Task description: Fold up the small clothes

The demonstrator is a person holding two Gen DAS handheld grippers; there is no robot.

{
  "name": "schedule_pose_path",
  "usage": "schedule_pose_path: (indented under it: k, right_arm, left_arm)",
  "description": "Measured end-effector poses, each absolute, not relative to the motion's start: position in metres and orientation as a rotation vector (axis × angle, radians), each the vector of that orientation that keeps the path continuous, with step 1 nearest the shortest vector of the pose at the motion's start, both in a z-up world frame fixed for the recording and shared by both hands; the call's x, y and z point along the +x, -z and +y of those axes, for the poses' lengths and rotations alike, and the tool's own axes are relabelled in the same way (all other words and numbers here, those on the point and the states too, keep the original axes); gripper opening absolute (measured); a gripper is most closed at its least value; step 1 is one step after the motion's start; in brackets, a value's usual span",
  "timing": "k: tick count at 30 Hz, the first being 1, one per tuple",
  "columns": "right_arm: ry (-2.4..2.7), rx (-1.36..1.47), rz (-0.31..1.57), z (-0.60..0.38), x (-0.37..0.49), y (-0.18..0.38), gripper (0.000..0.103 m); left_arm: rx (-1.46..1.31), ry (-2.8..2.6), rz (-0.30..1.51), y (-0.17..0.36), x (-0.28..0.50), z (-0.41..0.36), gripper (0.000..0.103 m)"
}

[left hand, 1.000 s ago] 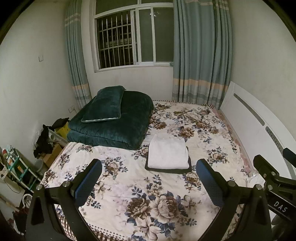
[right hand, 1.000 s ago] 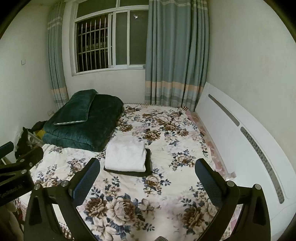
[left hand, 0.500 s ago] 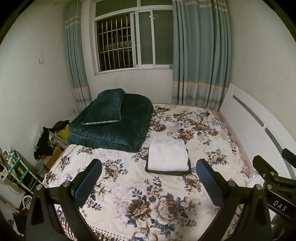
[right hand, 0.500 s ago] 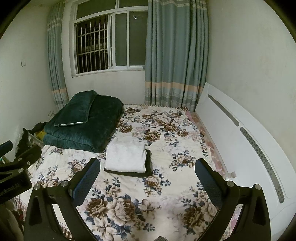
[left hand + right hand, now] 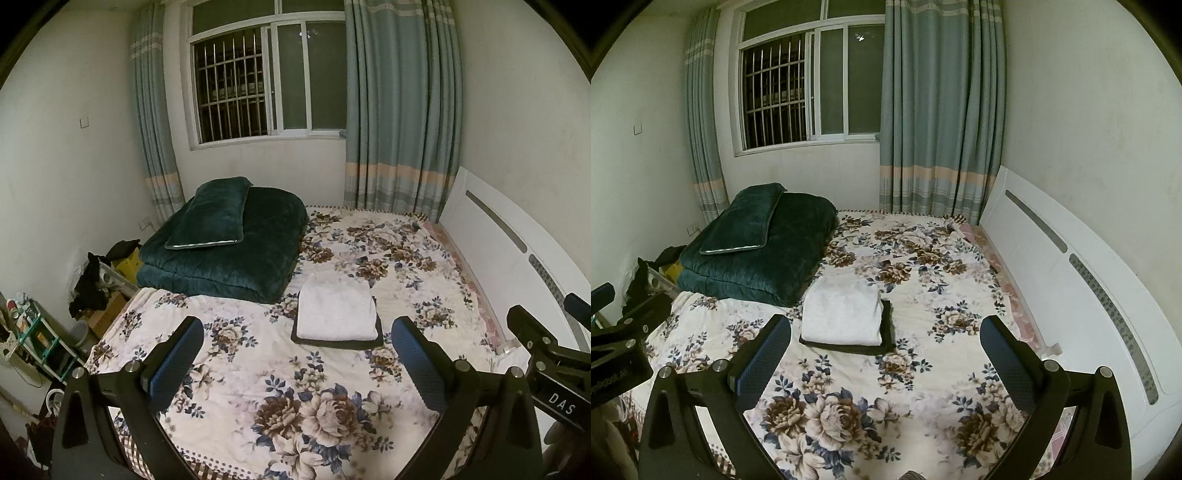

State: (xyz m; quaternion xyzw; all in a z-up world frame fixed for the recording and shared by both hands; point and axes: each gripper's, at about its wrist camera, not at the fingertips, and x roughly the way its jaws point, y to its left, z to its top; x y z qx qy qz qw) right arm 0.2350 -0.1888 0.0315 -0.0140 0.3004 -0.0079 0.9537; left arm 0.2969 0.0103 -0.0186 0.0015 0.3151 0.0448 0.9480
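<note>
Both the left gripper [image 5: 295,354] and right gripper [image 5: 886,350] hover with jaws wide apart, empty, near the bed [image 5: 332,413], where a folded white cloth [image 5: 336,314] lies on a folded dark cloth [image 5: 332,343].

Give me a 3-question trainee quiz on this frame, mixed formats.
1. True or false: the left gripper holds the white garment.
2. The white garment lies on: A) the green quilt B) a dark garment C) bare bedspread.
3. Fill in: the right gripper is ____.

Key: 1 false, it is open and empty. 2 B. 3 open.
</note>
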Motion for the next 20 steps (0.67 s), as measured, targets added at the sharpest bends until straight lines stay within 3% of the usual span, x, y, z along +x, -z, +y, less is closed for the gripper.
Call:
schedule_pose_path:
  k: [20]
  right_arm:
    - [0.020, -0.026, 0.611, -0.1895, 0.2301, -0.0316, 0.103]
  left_arm:
    - [0.005, -0.095, 0.642, 0.0132, 0.2962, 0.0106, 0.103]
